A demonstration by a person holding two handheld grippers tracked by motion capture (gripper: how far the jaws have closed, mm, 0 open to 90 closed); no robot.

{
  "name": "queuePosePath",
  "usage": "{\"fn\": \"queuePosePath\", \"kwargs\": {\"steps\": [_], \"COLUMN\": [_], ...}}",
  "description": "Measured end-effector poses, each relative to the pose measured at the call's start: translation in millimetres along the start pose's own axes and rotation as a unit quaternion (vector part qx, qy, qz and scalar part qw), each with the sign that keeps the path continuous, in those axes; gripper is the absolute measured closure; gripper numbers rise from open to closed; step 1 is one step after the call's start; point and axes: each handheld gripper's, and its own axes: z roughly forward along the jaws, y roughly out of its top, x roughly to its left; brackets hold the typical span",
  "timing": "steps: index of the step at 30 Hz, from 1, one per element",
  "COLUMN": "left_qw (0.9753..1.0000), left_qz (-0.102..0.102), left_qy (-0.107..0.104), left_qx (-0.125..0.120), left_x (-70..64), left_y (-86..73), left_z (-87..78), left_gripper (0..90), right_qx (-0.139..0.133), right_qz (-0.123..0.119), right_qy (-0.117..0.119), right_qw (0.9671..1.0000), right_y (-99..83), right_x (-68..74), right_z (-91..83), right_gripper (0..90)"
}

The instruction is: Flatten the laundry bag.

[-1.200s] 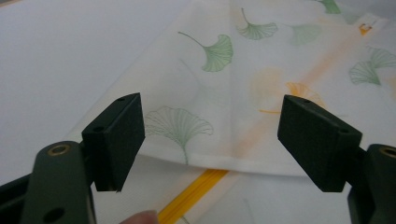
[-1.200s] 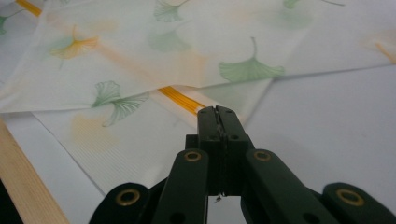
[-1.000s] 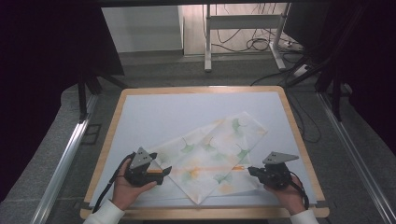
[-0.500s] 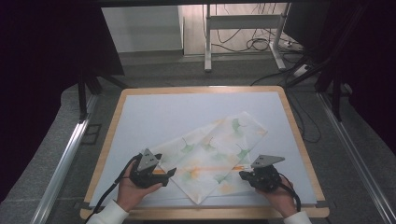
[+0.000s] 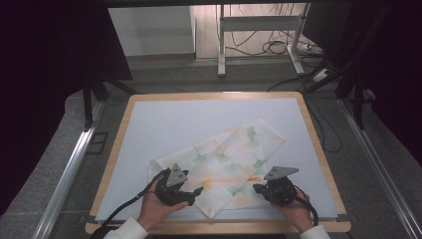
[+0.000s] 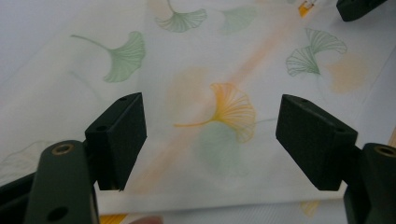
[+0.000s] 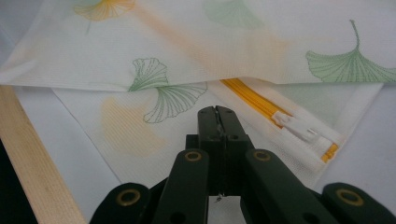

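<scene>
A white cloth cover printed with green and orange ginkgo leaves lies slantwise on the white mat. My left gripper is at its near left edge. In the left gripper view the left gripper stands wide open just above the cover, with an orange leaf between the jaws. My right gripper points at the cover's near right edge. In the right gripper view the right gripper is shut, its tip over the lower layer of the cover, beside a yellow zipper with a white pull.
The white mat covers a table with a wooden rim. That wooden rim runs close by at the left of the right gripper view. Beyond the table stand a desk frame and floor cables.
Both grippers have moved inward toward the cover's near edges and slightly nearer the person. The cover itself has not shifted.
</scene>
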Motion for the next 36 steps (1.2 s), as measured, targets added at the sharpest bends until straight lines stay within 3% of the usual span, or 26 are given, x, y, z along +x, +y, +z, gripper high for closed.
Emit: {"fn": "queuePosePath", "kwargs": {"steps": [5, 9, 13, 24, 36], "left_qw": [0.9999, 0.999, 0.9987, 0.9969, 0.9957], "left_qz": [0.013, 0.045, 0.043, 0.066, 0.066], "left_qy": [-0.002, -0.006, -0.027, -0.032, -0.049], "left_qx": [0.003, -0.002, 0.004, 0.026, 0.043], "left_x": [-7.7, -23.4, -29.7, -44.0, -56.8], "left_y": [2.2, 5.4, 6.7, 8.1, 18.8], "left_z": [3.6, 2.6, 7.7, 20.2, 43.1], "left_gripper": [24.2, 23.3, 22.7, 21.9, 21.4], "right_qx": [0.0, 0.014, 0.022, 0.02, 0.019], "right_qz": [-0.003, -0.002, 0.002, 0.004, 0.004], "right_qy": [0.007, 0.003, 0.008, 0.012, 0.014], "right_qw": [1.0, 0.9999, 0.9997, 0.9997, 0.9997], "right_y": [0.5, 2.1, 1.5, 0.4, 0.2], "right_x": [1.0, 0.8, -1.9, -2.3, -3.1], "right_z": [1.8, 9.5, 14.7, 14.6, 14.7], "right_gripper": [89.6, 89.6, 89.7, 89.7, 89.7]}}
